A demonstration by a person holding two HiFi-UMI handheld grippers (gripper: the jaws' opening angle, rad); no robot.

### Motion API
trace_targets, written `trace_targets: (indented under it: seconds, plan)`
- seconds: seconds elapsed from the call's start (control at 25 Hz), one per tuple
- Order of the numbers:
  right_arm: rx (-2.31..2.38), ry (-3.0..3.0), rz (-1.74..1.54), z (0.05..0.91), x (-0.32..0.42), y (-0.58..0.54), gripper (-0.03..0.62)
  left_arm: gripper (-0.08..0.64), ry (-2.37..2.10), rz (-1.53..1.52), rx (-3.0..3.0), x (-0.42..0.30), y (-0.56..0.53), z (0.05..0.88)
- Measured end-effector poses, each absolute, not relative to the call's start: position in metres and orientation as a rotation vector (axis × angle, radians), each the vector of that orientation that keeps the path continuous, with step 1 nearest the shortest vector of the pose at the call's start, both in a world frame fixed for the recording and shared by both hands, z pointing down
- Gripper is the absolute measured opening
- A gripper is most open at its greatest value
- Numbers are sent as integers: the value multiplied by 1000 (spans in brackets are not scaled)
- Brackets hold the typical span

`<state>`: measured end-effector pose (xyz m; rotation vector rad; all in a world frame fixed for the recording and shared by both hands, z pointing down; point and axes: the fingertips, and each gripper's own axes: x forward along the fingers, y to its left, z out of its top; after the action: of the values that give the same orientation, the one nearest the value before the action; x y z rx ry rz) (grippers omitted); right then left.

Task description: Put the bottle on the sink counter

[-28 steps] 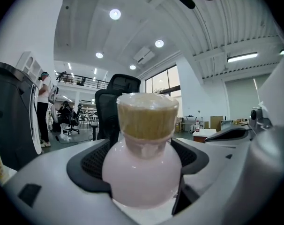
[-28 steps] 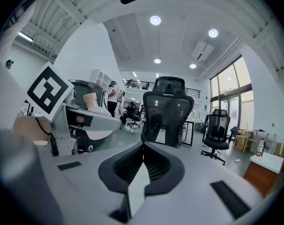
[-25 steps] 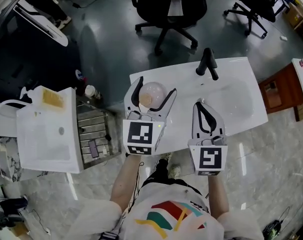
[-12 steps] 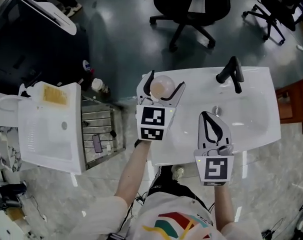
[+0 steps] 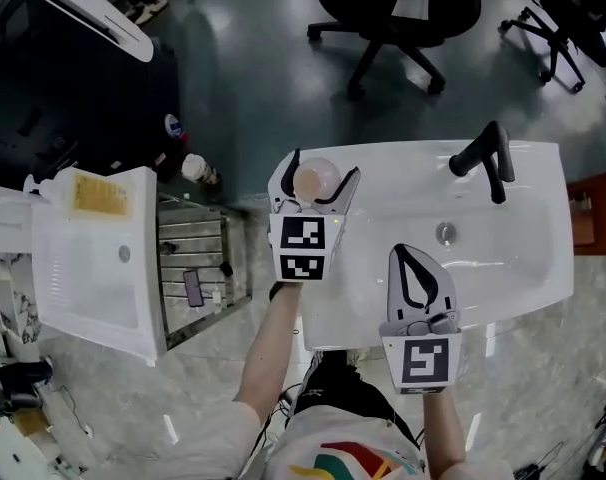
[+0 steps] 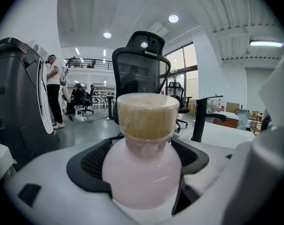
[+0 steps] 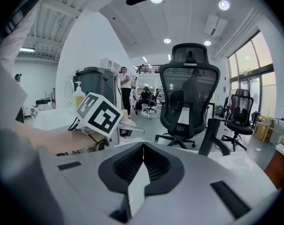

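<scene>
The right gripper [image 5: 417,260] hovers above the front of the sink counter [image 5: 355,303], its jaws closed on nothing; farther, the left gripper [image 5: 316,176] grips the pink bottle [image 6: 142,170] (tan cap upward) over the counter's far left corner; beyond stands the black faucet [image 5: 486,156].

Left gripper [image 5: 321,171] clamped on bottle [image 6: 142,168], arm extended; right gripper [image 5: 416,251] closed, empty.

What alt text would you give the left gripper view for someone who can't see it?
A pale pink bottle with a tan cap is clamped in the left tool, between its dark padded jaws, and fills the centre. Behind it stand a black office chair and a black faucet on a white sink counter.
</scene>
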<state>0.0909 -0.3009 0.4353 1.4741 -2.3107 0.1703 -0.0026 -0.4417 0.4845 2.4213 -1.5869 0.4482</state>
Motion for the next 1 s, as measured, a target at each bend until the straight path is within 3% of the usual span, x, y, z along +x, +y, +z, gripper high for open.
trace_targets:
  seconds: [1.0]
  plan:
    - [1489, -2231, 331, 474, 89, -300, 12, 396, -1493, 597, 2309, -12, -463, 555]
